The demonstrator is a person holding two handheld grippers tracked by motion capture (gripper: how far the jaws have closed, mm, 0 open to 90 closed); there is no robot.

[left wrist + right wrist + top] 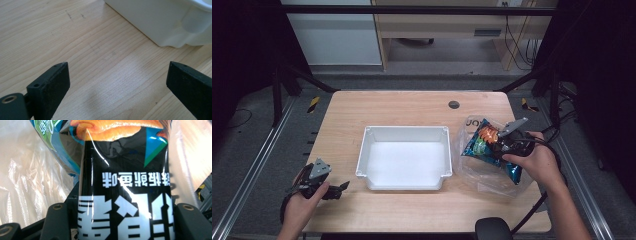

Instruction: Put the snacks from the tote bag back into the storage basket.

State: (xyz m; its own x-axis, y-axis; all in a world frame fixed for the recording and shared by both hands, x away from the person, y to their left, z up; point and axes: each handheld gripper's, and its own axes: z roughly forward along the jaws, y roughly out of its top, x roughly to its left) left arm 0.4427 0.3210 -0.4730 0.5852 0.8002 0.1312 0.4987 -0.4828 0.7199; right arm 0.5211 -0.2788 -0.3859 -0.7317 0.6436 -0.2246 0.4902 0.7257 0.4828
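Observation:
A blue and black snack bag (484,142) with orange print is held over a clear plastic bag (492,175) at the table's right side. My right gripper (504,142) is shut on it; in the right gripper view both jaws press the sides of the snack bag (125,195), which hides the space between them. A white bin (405,157) stands empty in the middle of the table. My left gripper (339,189) rests at the front left, open, its jaws wide apart over bare wood (117,82), with the white bin's corner (160,22) just ahead.
The wooden table (412,107) has a round cable hole (454,104) near its far edge. Metal frame rails (257,160) run along both sides of the table. A dark round object (493,228) sits at the front edge.

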